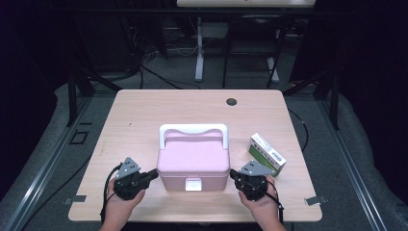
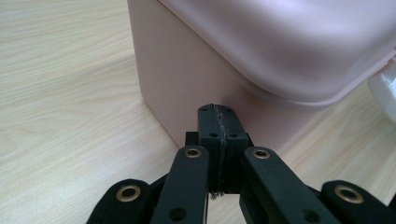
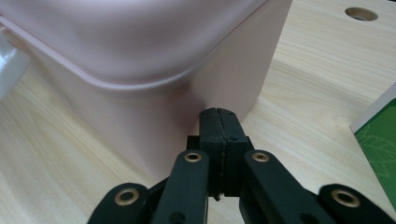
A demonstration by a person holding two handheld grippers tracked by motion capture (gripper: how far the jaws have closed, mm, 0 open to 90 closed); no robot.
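Bright table under overhead light, dark surroundings; close views soft at the near edges.
In the high view the table [image 1: 144, 115] is evenly lit from above while the floor and room behind fall to near black; the pink box [image 1: 193, 163] casts only a faint, short shadow; the picture is slightly soft and low in detail; in both gripper views the box lid [image 2: 299, 42] is blurred and shows a pale sheen; the wood grain beyond stays fairly sharp; shadow darkens the box wall beneath its rim.

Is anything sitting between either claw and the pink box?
Nothing visible does. The left claw and right claw, both shut, point straight at the pink box from either side, close against its walls. The green-and-white carton lies beyond the right claw, out of the way.
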